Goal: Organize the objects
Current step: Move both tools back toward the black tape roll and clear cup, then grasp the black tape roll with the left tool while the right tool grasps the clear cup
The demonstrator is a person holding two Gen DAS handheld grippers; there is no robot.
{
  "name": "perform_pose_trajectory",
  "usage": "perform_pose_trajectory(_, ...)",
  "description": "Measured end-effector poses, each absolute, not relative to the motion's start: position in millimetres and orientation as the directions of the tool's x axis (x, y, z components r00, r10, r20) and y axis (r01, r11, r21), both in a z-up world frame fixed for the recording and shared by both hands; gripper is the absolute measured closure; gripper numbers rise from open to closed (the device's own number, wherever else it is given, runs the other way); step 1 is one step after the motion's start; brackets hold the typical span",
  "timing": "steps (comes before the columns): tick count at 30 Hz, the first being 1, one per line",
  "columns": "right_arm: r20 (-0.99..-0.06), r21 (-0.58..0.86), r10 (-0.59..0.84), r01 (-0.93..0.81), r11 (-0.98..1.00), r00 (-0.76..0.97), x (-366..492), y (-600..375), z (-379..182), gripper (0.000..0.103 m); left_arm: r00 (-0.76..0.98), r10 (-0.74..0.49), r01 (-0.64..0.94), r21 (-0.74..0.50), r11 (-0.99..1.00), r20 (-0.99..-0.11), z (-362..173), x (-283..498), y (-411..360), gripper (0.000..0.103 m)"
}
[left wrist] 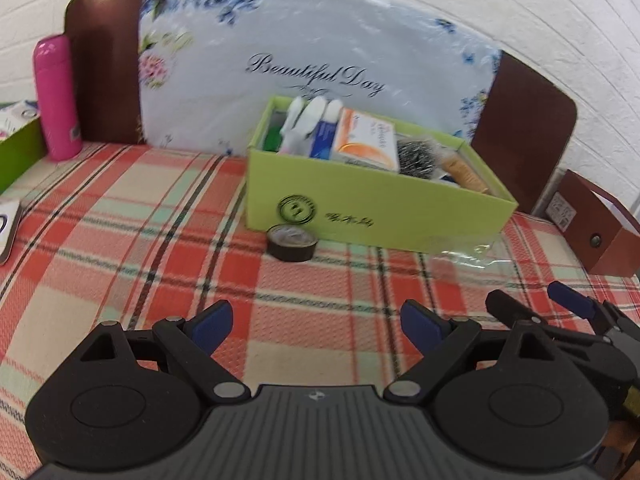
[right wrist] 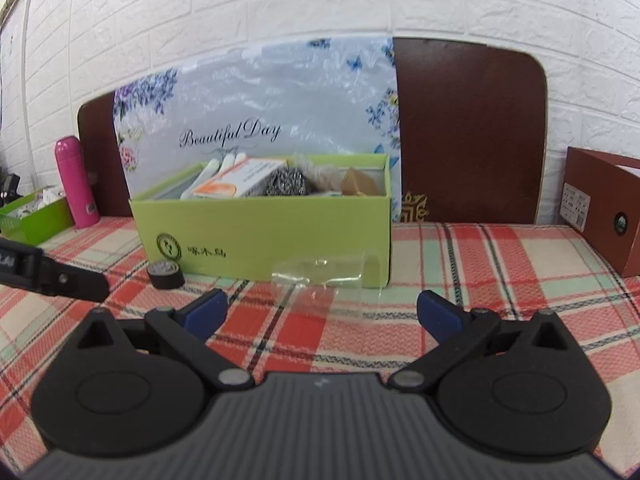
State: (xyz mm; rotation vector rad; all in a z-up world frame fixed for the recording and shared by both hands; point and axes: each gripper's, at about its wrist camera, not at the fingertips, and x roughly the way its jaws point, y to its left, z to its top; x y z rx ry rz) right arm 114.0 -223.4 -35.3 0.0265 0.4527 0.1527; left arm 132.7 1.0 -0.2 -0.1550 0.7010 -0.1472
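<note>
Both claws spread wide, nothing held. Left claw [left wrist: 316, 326] hovers over the plaid surface [left wrist: 120, 240], lined up roughly with the black tape roll [left wrist: 292, 243]. Right claw [right wrist: 322, 312] sits just short of the clear plastic bag [right wrist: 320, 276], bag roughly centred between its fingers.

Green box [right wrist: 260, 236] already holds tubes, an orange-white carton, a steel scourer [right wrist: 287, 184] and some brownish items. Tape roll touches or nearly touches the box front; bag lies against the box's front right corner.

Looks like the step is collecting the last loose items into the box. Next move: right claw goes forward and low to pinch the bag. It's thin and flat, so easy to miss or slide.

Hard to read: bag outline is mostly glare, its contents can't be told. Brownish items in the box are blurred. Second green box [right wrist: 36, 220] by the pink bottle [right wrist: 76, 182] is cut off at the frame edge
</note>
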Motion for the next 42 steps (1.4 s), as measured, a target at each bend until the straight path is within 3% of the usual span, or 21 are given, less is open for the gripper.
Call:
perform_pose_trajectory(10,-0.435,0.002,0.192,-0.212,0.977,0.88,144.6,-207.5,-45.4,0.005,0.751,-0.142,0.005,-0.209,0.978,-0.645,-15.5,160.6,19.3,0.009)
perform_pose_trajectory(13,-0.435,0.027,0.228,-0.24,0.97,0.871,145.0,-205.0,-44.5,0.019,0.752,-0.14,0.003,-0.21,0.978,-0.644,-17.8,174.1,17.1,0.009)
perform_pose_trajectory(15,-0.435,0.034,0.248,-0.259,0.965,0.866,141.7,-203.1,-44.5,0.033,0.753,-0.14,0.006,-0.206,0.979,-0.643,-19.5,184.1,14.2,0.009)
perform_pose_trajectory(17,-0.439,0.031,0.257,-0.271,0.962,0.861,138.7,-201.2,-45.1,0.054,0.751,-0.136,0.008,-0.197,0.98,-0.646,-20.6,193.9,11.3,0.009)
perform_pose_trajectory(19,-0.45,0.042,0.277,-0.29,0.956,0.849,136.0,-199.7,-45.8,0.065,0.752,-0.139,0.014,-0.195,0.981,-0.644,-21.6,203.3,8.7,0.009)
perform_pose_trajectory(25,-0.459,0.041,0.318,-0.338,0.94,0.83,129.2,-188.6,-47.2,0.083,0.75,-0.142,0.018,-0.195,0.981,-0.646,-23.8,231.5,2.1,0.009)
perform_pose_trajectory(28,-0.459,0.029,0.32,-0.346,0.938,0.829,125.5,-183.2,-47.6,0.084,0.746,-0.146,0.028,-0.189,0.982,-0.649,-27.4,242.0,-3.3,0.01)
perform_pose_trajectory(29,-0.461,0.027,0.318,-0.346,0.938,0.828,124.8,-182.3,-47.9,0.09,0.743,-0.149,0.033,-0.186,0.982,-0.653,-29.5,244.9,-5.1,0.012)
perform_pose_trajectory(35,-0.464,0.046,0.33,-0.349,0.936,0.822,116.1,-183.2,-48.6,0.091,0.743,-0.172,0.105,-0.141,0.984,-0.647,-38.4,243.5,-9.1,0.053)
perform_pose_trajectory(42,-0.444,0.049,0.357,-0.375,0.926,0.822,91.7,-179.8,-43.4,0.091,0.729,-0.239,0.161,-0.179,0.971,-0.641,-38.4,211.1,-3.2,0.054)
